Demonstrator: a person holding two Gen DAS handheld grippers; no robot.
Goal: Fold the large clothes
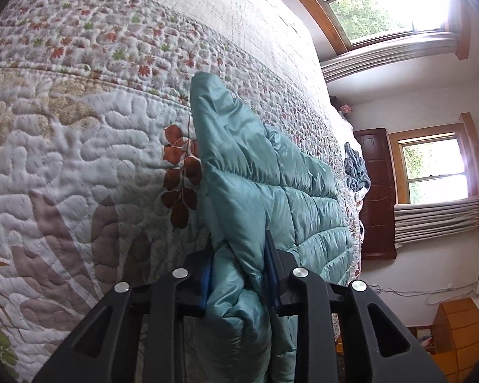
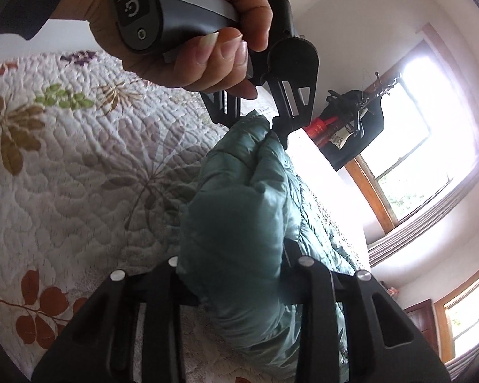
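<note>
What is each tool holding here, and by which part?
Both grip the teal puffer jacket: the left tool and right tool each clamp a bunched fold of it; which part cannot be told.

Glossy teal quilted jacket [image 1: 255,191] — satiny cloth, matt stitched cotton quilt [image 1: 79,159], matt black plastic left gripper [image 1: 239,274] — wood window frame [image 1: 322,16]

Teal padding of the jacket [image 2: 239,223] hides the right tongs' [image 2: 236,274] tips; the bedspread [image 2: 79,175] blurs at the rim; the far clothing heap [image 1: 356,167] is too small to identify.

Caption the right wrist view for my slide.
Both grippers, right and left, clamp a teal puffer jacket above a floral quilt.
</note>
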